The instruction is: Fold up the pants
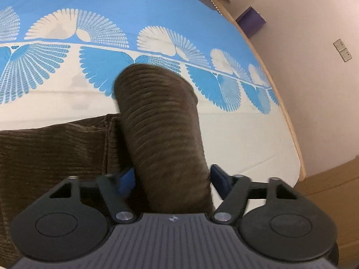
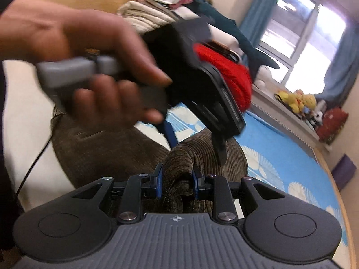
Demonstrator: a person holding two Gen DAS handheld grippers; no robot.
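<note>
At the bottom of the right wrist view, the right claw pinches a bunched fold of the brown corduroy pants between its blue pads, the cloth squeezed tight in the narrow gap. Just beyond it, in the middle of the frame, the left claw points down at the same garment, held by the person's hand at upper left; motion blur hides how its jaws stand from here.

In the left wrist view, the left claw sits at the lower centre with its blue pads spread wide on either side of a thick ribbed roll of the pants, which rises through the gap toward mid-frame; whether the pads touch the cloth is unclear. The rest of the pants lies flat at lower left on the bed. Farther off, the blue-and-white fan-patterned sheet fills the upper half.
</note>
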